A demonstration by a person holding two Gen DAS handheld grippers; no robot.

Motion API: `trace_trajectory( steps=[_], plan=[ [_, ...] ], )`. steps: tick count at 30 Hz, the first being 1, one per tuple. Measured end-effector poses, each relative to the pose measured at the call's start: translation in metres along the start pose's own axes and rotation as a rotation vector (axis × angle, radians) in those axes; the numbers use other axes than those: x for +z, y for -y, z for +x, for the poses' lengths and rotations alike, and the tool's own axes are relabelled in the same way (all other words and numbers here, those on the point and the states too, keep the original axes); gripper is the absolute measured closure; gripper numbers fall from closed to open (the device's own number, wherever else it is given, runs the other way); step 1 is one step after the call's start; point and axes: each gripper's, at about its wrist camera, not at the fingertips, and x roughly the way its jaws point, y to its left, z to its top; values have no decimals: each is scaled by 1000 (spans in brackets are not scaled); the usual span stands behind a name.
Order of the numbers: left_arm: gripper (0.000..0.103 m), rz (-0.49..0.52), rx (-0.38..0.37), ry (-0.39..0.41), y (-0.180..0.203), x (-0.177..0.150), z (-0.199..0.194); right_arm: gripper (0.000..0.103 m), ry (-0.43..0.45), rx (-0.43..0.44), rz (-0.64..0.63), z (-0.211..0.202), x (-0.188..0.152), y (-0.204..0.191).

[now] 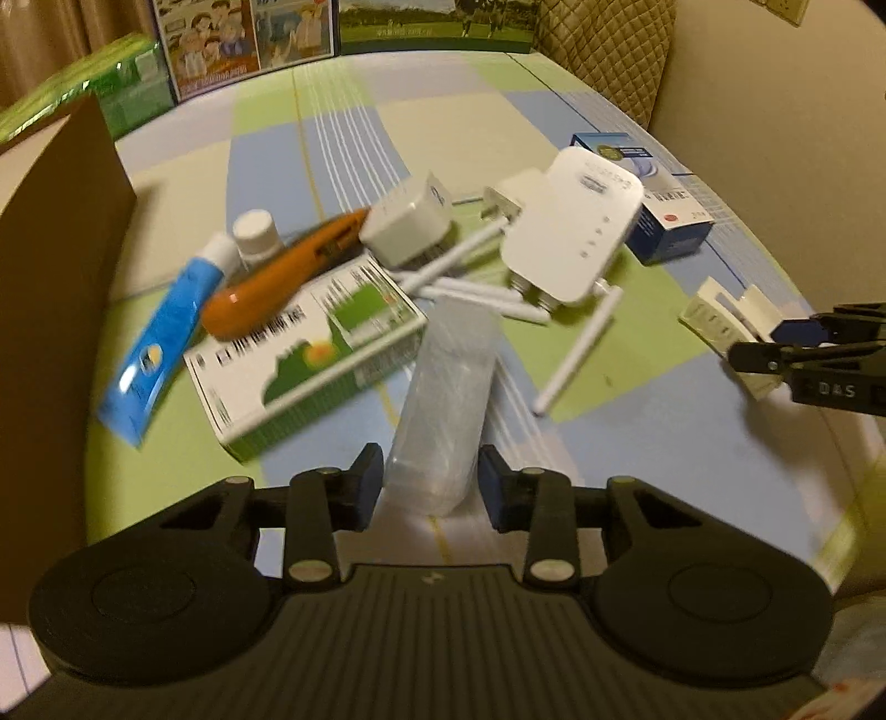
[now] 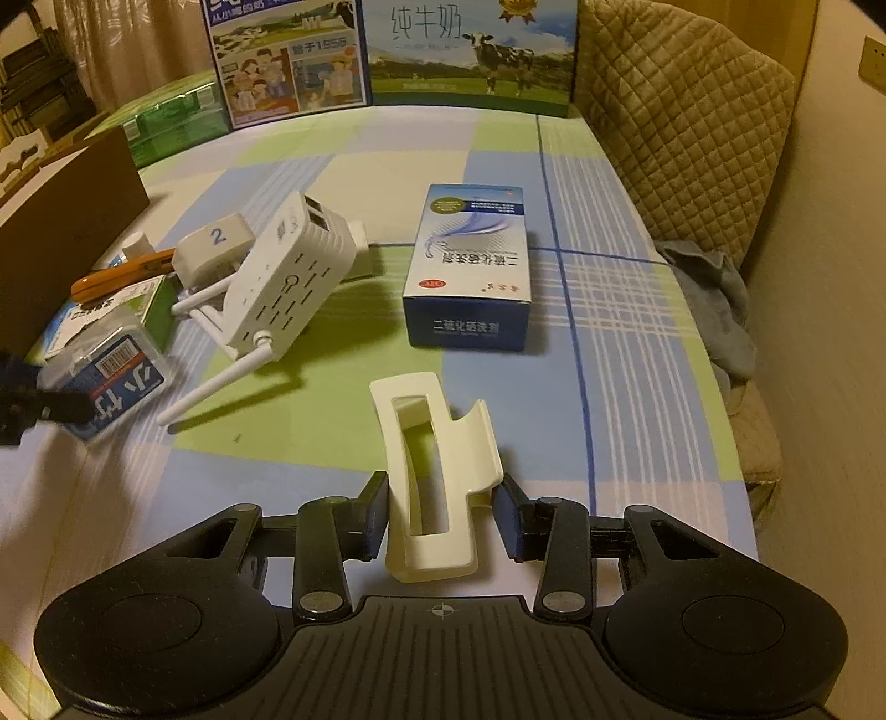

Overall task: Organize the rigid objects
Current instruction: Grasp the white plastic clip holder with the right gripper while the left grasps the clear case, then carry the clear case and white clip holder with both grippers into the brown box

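A clear plastic case (image 1: 440,410) is clamped between the pads of the left gripper (image 1: 431,482), its near end held at the fingertips and its far end reaching toward the pile of clutter; in the right wrist view the same case (image 2: 105,382) shows a blue label with a barcode. A cream hair claw clip (image 2: 434,482) is pinched between the pads of the right gripper (image 2: 440,515), standing on the checked tablecloth (image 2: 609,332). No earlier picture is given, so only the present grip is told. Just beyond the case lies a green and white carton (image 1: 310,354), with an orange utility knife (image 1: 277,277) resting on it, a blue tube (image 1: 160,343) at its left side and a small white-capped bottle (image 1: 256,235) behind. A white wifi extender (image 1: 570,238) with thin antennas is propped near the middle of the table, a white plug adapter (image 1: 410,221) leaning beside it. A blue medicine box (image 2: 470,271) stands apart on the cloth. A brown cardboard box (image 1: 50,266) is seen at the left edge, and milk cartons (image 2: 470,50) line the far side.
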Motion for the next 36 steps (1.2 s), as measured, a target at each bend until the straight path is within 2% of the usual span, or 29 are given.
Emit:
trace_trajectory(
  steps=[1, 6, 9, 13, 15, 17, 23, 30, 36],
  plan=[
    [71, 1, 1, 2, 2, -1, -1, 66, -1, 1, 0, 0, 0, 0],
    [53, 36, 30, 15, 10, 7, 0, 66, -5, 6, -10, 1, 1, 1],
    [50, 52, 48, 23, 13, 13, 4, 66, -7, 15, -6, 2, 2, 1],
    [53, 46, 68, 23, 16, 21, 11, 65, -6, 29, -4, 4, 5, 3],
    [74, 35, 78, 20, 16, 21, 13, 65, -5, 35, -10, 4, 6, 2],
    [77, 13, 74, 17, 15, 20, 12, 65, 6, 43, -18, 4, 7, 2],
    [77, -53, 94, 35, 17, 11, 1, 66, 12, 53, -52, 3, 7, 3],
    [77, -132, 97, 80, 14, 2, -33, 66, 12, 97, -43, -12, 10, 4],
    [77, -179, 103, 145, -5, -4, -79, 66, 49, 212, -35, -42, 25, -27]
  ],
)
